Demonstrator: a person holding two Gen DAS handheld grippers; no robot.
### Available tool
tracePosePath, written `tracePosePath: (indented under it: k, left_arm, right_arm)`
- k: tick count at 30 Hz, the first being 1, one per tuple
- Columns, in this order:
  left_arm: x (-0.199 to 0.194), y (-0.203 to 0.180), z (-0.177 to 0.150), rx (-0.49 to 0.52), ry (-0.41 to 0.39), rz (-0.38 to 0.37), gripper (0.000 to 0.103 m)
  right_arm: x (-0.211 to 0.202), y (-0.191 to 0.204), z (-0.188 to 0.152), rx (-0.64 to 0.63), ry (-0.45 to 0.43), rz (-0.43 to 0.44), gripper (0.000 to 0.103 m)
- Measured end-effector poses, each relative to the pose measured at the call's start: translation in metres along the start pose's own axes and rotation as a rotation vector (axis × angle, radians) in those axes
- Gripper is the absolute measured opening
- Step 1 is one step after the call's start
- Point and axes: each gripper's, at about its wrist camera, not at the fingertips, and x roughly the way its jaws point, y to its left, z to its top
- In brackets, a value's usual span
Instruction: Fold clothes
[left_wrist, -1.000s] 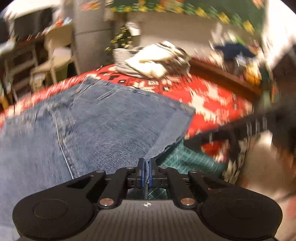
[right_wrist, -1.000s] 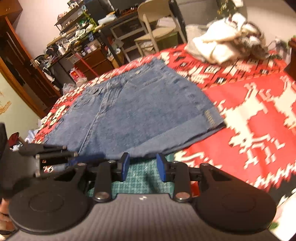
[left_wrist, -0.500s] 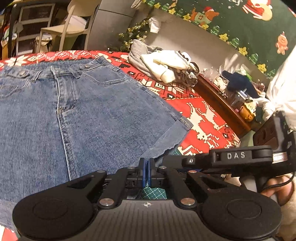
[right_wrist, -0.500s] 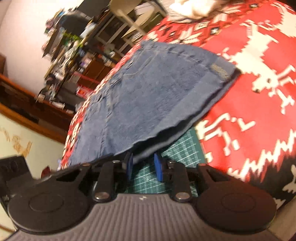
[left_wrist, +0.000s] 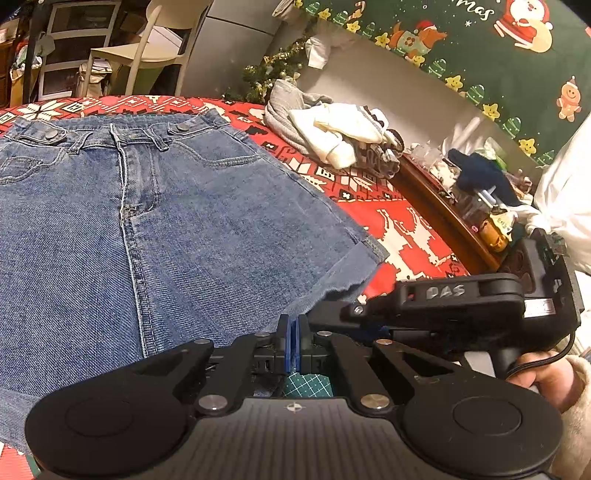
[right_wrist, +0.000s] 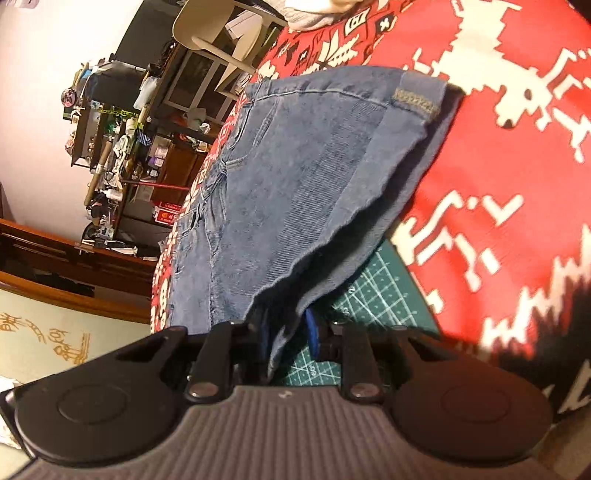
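Note:
Blue denim shorts lie flat on a red patterned blanket, waistband at the far side. My left gripper is shut, its blue pads pinching the near hem. Just to its right the black body of the right tool reaches in to the same hem, held by a hand. In the right wrist view the shorts appear tilted. My right gripper is closing, and the frayed hem corner hangs between its pads, which still stand apart.
A green cutting mat shows under the hem. A pile of light clothes sits at the blanket's far side. A wooden ledge with bottles runs along the right. A pale chair and cluttered shelves stand beyond.
The right gripper rolled, sank to the hem and narrowed its jaws around the denim edge. The left gripper rolled level a second ago, then stayed still, shut on the hem.

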Motion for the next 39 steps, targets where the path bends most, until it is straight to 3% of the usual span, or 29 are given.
tracePosePath:
  k: [6,14,18,21,24,28,31,36,37,39]
  left_arm:
    - [-0.001,-0.011,-0.003,0.073,0.011,0.009,0.002]
    - [0.010,-0.016,-0.024,0.133,0.086,0.034,0.002]
    - [0.002,-0.019,-0.026,0.131,0.077,0.013,0.002]
    - [-0.009,-0.022,-0.019,0.123,0.024,-0.022,0.003]
    - [-0.005,-0.023,-0.009,0.133,-0.011,-0.012,0.003]
    - [0.019,-0.011,-0.008,0.109,0.041,0.034,0.003]
    - [0.017,-0.005,-0.015,0.093,0.043,0.038,0.004]
    - [0.007,0.002,-0.019,0.062,0.050,0.053,0.005]
    - [0.005,0.002,-0.018,0.058,0.053,0.057,0.005]
    - [0.003,0.000,-0.017,0.056,0.041,0.049,0.004]
  right_arm:
    - [-0.005,0.010,-0.016,-0.061,-0.035,-0.051,0.002]
    - [-0.008,0.011,-0.022,-0.057,-0.020,-0.061,0.002]
    - [-0.023,0.016,-0.021,-0.116,-0.045,-0.107,0.003]
    - [-0.036,0.029,-0.013,-0.192,-0.103,-0.116,0.005]
    - [-0.036,0.045,0.000,-0.297,-0.151,-0.123,0.009]
    - [-0.018,0.045,0.006,-0.409,-0.107,-0.184,0.009]
    - [-0.020,0.036,-0.006,-0.462,-0.111,-0.206,0.000]
    - [-0.037,0.026,-0.009,-0.442,-0.103,-0.207,0.000]
    - [-0.039,0.028,-0.010,-0.450,-0.106,-0.204,0.007]
    - [-0.042,0.035,-0.011,-0.481,-0.117,-0.190,0.010]
